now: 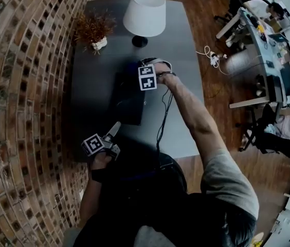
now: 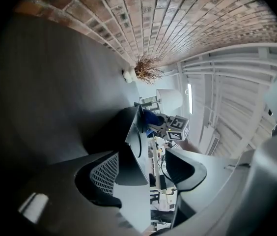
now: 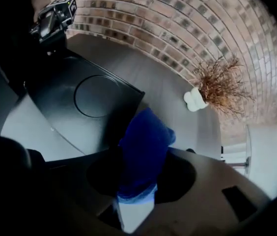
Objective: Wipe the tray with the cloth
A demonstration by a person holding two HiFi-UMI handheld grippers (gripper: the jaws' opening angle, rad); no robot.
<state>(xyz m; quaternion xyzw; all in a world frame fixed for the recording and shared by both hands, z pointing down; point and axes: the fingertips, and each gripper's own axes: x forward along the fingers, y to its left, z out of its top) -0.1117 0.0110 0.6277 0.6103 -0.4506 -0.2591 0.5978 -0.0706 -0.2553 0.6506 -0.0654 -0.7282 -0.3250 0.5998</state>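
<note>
Tray (image 1: pixel 127 102), glossy black, rectangular, a circle pressed into its face: location? (Obs. 1)

On the dark grey table (image 1: pixel 181 86), on the side nearer the brick wall (image 1: pixel 26 96), long axis running away from the person. Past its far end stand a white-shaded lamp (image 1: pixel 144 12) and a dried brown plant in a small white pot (image 1: pixel 94 30). (Obs. 2)

Soft deep blue cloth (image 3: pixel 146 146): where? (Obs. 1)

Bunched and pinched in the right gripper (image 3: pixel 141 173). Jaws narrow, closed on it, a fold sticking out past the tips. It hangs at the tray's far end, beside a corner. Contact with the tray surface: cannot tell. (Obs. 2)

And the left gripper (image 2: pixel 146 168)? (Obs. 1)

At the tray's near end, rolled onto its side. Jaws wide apart. The tray's near edge reaches in between them, close against the ribbed pad (image 2: pixel 104 173). The other jaw stands clear of it, so no grip. (Obs. 2)

Cross-check between views? (Obs. 1)

Left gripper view looks along the tray to the cloth and the right gripper's marker cube at the far end. Right gripper view shows the left gripper at the opposite edge. Grippers well apart, tray between them. (Obs. 2)
</note>
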